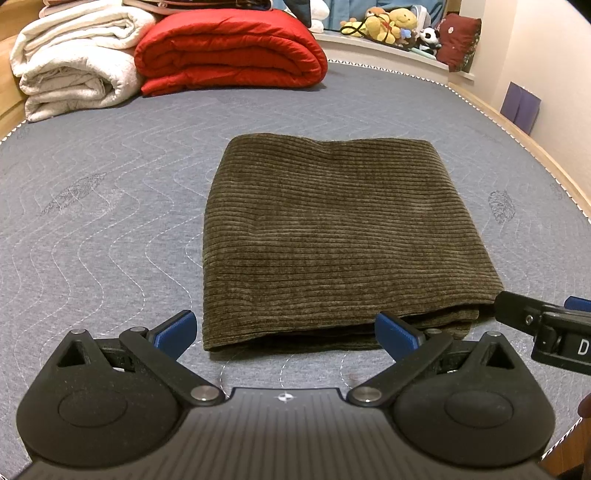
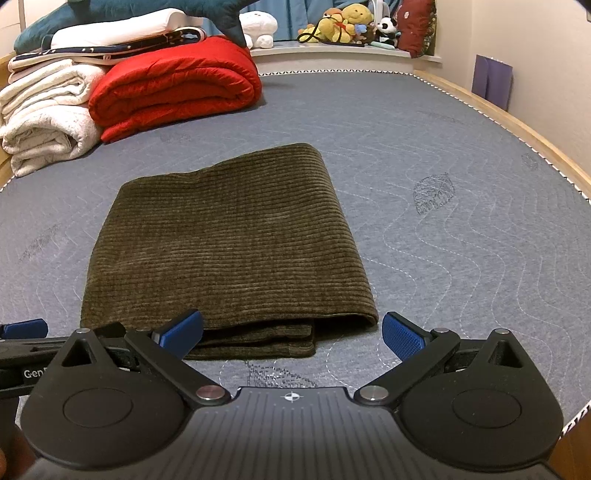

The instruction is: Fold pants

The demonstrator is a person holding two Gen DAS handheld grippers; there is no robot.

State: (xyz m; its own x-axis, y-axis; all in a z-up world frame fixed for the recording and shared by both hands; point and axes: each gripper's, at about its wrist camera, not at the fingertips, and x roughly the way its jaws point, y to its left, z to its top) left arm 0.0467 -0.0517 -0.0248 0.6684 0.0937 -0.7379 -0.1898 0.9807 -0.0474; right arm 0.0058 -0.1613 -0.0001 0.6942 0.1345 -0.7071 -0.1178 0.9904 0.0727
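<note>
Dark olive corduroy pants (image 1: 343, 236) (image 2: 229, 251) lie folded into a thick rectangle on the grey quilted mattress (image 1: 103, 221) (image 2: 461, 240), with layered edges facing me. My left gripper (image 1: 286, 334) is open just short of the near edge, nothing between its blue pads. In its own view my right gripper (image 2: 291, 334) is open too, at the near right corner of the stack, holding nothing. Part of the right gripper (image 1: 546, 325) shows at the right edge of the left wrist view. The left gripper's body (image 2: 22, 347) shows at the left edge of the right wrist view.
A folded red quilt (image 1: 229, 48) (image 2: 173, 85) and cream blankets (image 1: 70, 62) (image 2: 44, 110) are stacked at the far left of the bed. Plush toys (image 1: 391, 22) (image 2: 347, 22) sit on a ledge behind. A wooden bed frame (image 1: 517, 133) borders the right side by the wall.
</note>
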